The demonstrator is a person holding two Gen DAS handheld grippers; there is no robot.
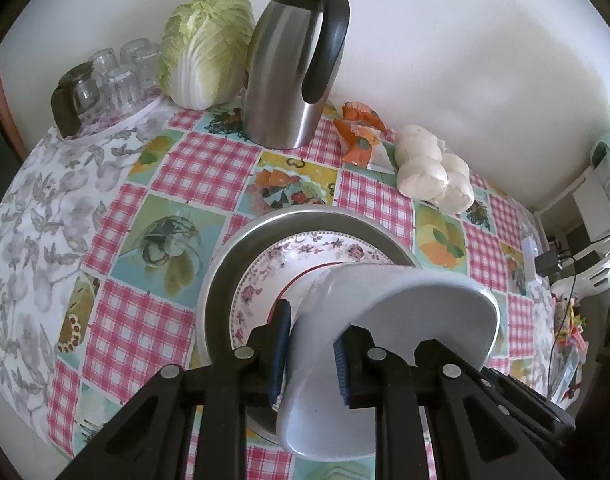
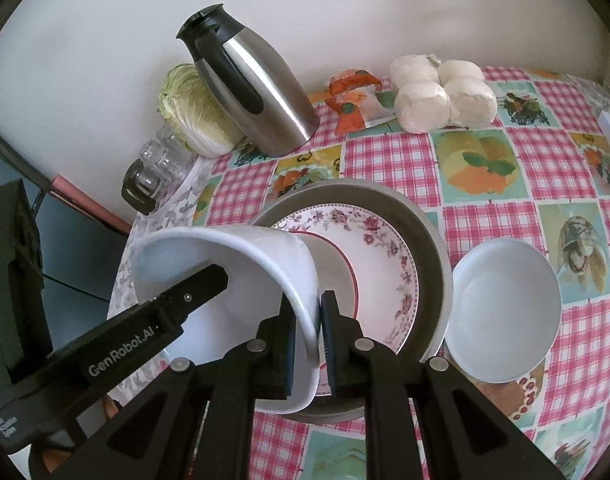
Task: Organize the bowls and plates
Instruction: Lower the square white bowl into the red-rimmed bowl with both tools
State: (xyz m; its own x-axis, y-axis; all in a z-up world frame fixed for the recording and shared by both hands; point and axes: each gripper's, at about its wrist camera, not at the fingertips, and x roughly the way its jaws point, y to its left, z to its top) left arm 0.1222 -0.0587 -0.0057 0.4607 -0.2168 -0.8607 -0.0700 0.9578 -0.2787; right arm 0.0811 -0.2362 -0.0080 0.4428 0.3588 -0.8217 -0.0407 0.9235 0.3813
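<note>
White bowl (image 2: pixel 233 280) tilted over floral plate (image 2: pixel 381 248) — both tools clamp rim; second bowl (image 2: pixel 505 312) beside.

Each camera sits just behind its own claw, looking steeply down and forward, very near the checked-cloth desk (image 1: pixel 209 168). Both views share the floral-rimmed white plate (image 1: pixel 261 280) (image 2: pixel 385 248) just ahead of the claws and the steel jug (image 1: pixel 285 80) (image 2: pixel 261 96) beyond.

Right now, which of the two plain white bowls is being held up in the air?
The tilted white bowl over the floral plate, its rim pinched by the left gripper and the right gripper. The other white bowl sits untouched on the checked tablecloth.
</note>
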